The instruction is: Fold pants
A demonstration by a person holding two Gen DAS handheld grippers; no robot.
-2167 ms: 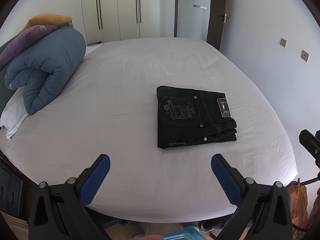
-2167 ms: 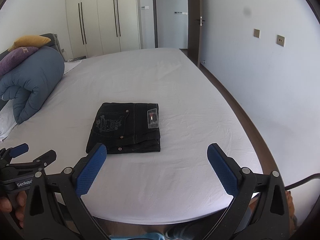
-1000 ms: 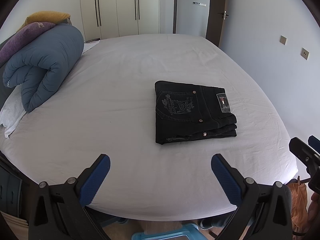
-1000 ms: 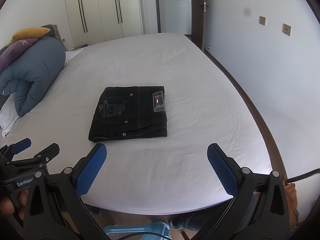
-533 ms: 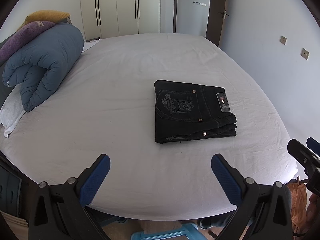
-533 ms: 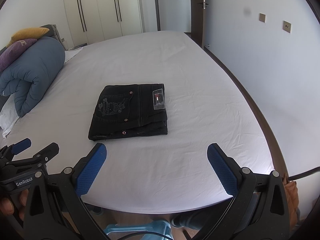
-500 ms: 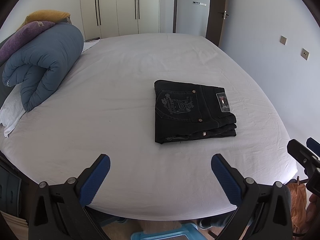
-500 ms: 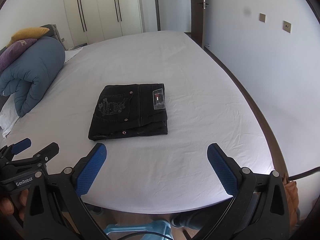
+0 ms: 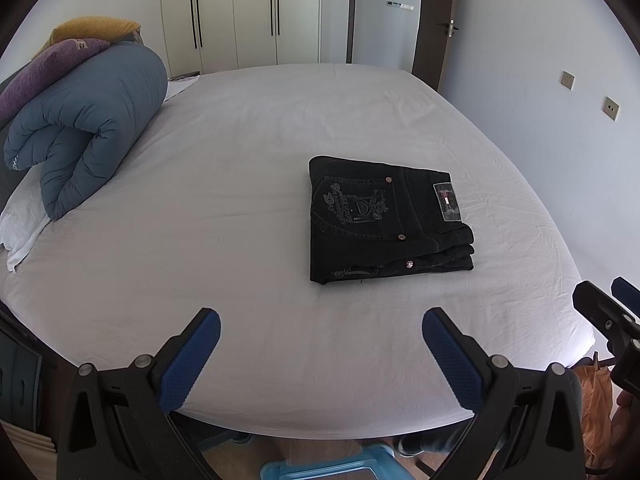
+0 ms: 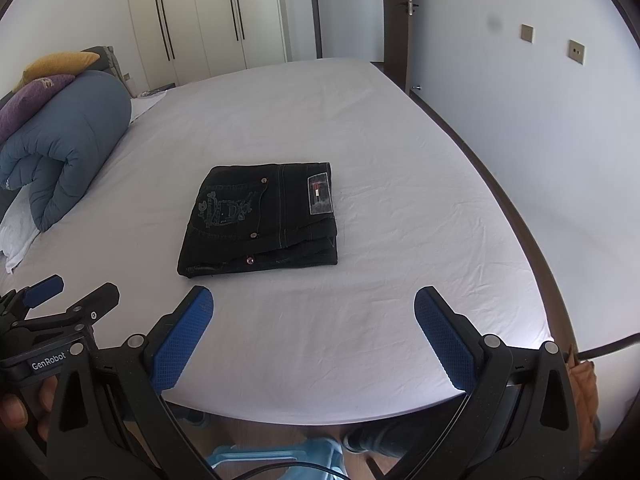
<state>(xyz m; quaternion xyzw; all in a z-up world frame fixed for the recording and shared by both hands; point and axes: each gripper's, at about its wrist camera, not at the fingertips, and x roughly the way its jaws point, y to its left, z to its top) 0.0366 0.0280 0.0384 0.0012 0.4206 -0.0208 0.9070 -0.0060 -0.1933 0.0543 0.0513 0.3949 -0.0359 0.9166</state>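
Nearest to us, our left tongs [image 9: 320,354] hang spread wide over the near edge of the bed [image 9: 280,120], their blue pads [image 9: 188,360] well apart and pinching nothing. Our right tongs [image 10: 314,336] are likewise spread wide and empty, held just above the same edge of the white sheet. Each tool shows in the other's view: the left one appears at the lower left of the right wrist view, and the right one peeks in at the far right of the left wrist view. Below the mattress edge we can see a strip of wooden floor and a pale blue stool [image 9: 332,470].

Farther out, the pants [image 9: 384,220] lie on the bed as a compact folded rectangle of black denim, flat on the sheet and well clear of both tongs. An embroidered back pocket [image 10: 230,210] faces up, and a small label patch [image 10: 320,194] sits near the right side of the bundle. The stacked layers show along its near edge.

Beyond that, toward the left, a rolled blue duvet [image 9: 84,128] rests on the bed, with a purple pillow [image 9: 44,76] and a yellow pillow [image 9: 96,28] behind it. At the far wall stand white wardrobes [image 9: 240,12] and a doorway [image 9: 386,16].
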